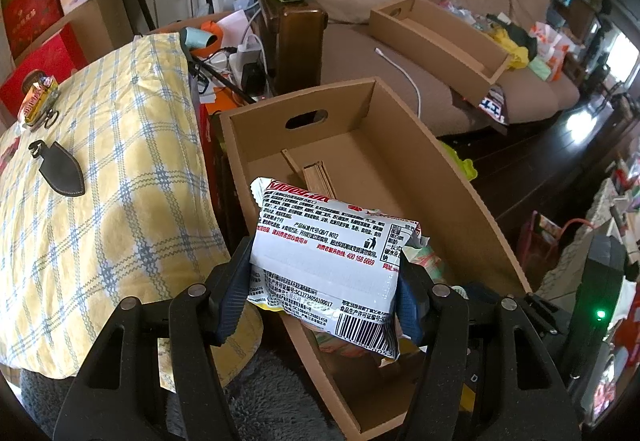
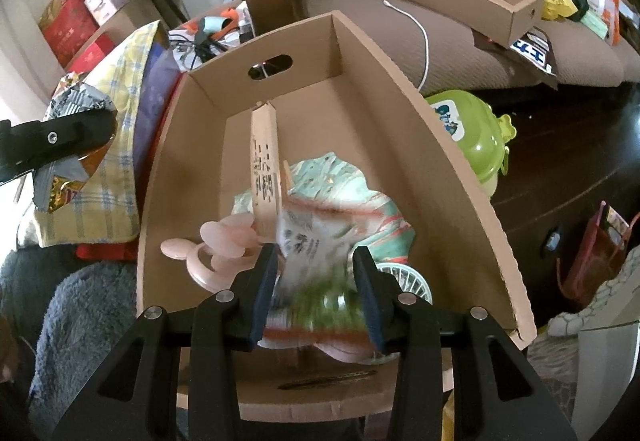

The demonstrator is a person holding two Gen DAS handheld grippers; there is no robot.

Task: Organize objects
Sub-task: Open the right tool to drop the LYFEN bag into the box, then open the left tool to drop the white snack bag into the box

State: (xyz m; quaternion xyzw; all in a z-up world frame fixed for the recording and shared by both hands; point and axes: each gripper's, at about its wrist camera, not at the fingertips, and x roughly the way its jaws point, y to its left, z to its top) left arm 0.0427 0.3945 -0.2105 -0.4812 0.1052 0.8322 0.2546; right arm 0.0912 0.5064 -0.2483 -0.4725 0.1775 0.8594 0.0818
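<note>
Left gripper (image 1: 322, 291) clamped on white snack packet (image 1: 332, 253), held above cardboard box (image 1: 420, 161). Right gripper (image 2: 316, 291) over same box, jaws apart; blurred green packet (image 2: 316, 281) between pads, contact unclear. Pink toy (image 2: 216, 249), cardboard divider (image 2: 265, 165) inside. Beyond: second box (image 1: 436, 37) on sofa (image 1: 360, 53).

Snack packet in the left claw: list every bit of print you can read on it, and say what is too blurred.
On the snack packet:
"400 168 6669", in red
"Q/B/T 8012", after Chinese print
"SC12734050100017", above the barcode
Remaining Chinese print and barcode digits: too small to read.
The blurred packet in the right wrist view: unreadable.
</note>
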